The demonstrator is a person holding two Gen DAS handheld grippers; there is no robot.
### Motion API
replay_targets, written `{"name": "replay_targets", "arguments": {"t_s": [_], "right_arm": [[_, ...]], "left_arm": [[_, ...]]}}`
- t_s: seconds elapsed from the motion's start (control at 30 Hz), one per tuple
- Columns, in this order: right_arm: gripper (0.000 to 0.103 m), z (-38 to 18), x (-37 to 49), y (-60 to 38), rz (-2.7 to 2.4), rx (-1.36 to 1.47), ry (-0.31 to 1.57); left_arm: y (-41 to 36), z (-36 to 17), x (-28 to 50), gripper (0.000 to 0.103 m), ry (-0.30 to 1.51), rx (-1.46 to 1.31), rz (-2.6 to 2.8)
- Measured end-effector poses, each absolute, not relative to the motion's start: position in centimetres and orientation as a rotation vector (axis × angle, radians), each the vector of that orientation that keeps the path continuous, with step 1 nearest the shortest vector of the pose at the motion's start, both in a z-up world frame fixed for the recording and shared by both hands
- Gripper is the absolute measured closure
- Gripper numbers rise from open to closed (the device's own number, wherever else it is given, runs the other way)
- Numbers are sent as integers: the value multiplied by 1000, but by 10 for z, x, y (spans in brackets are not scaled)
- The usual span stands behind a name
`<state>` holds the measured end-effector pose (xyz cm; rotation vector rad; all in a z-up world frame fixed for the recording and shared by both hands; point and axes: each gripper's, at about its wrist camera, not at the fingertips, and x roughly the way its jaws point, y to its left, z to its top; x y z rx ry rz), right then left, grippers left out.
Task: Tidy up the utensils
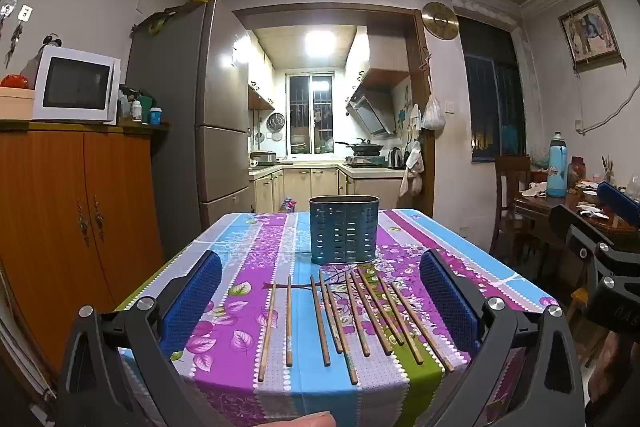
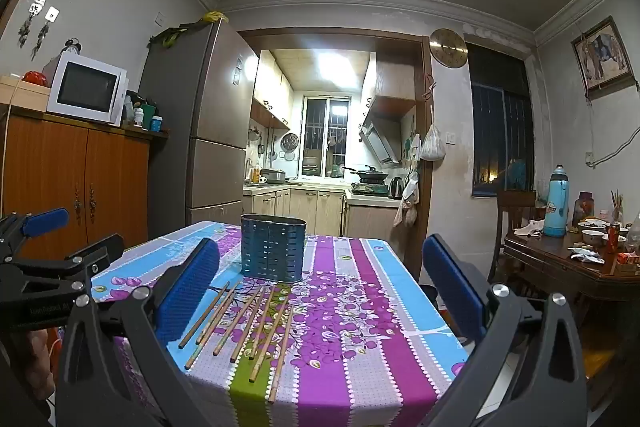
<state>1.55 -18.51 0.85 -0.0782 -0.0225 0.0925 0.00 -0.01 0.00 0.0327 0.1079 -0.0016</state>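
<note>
A fingertip (image 1: 316,419) shows at the bottom edge of the left wrist view, just behind the left gripper (image 1: 320,307), whose blue-padded jaws stand wide apart with nothing between them. Past them, in the lower middle of the frame, wooden chopsticks (image 1: 352,319) lie loosely fanned on the flowered tablecloth (image 1: 256,251). The blue perforated utensil holder (image 1: 343,230) stands upright just beyond them at centre. The right gripper (image 2: 320,291) is likewise spread wide and empty, the chopsticks lying lower left of its centre.

Home dining room, fridge (image 1: 224,99), microwave (image 1: 76,87), kitchen stove (image 1: 364,159) beyond doorway
</note>
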Motion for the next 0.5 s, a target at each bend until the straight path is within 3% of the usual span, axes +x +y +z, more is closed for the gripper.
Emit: {"name": "replay_targets", "arguments": {"t_s": [0.5], "right_arm": [[5,6,21,-181,95,-86,-10]], "left_arm": [[-3,-1,1,4,115,30,-4]]}}
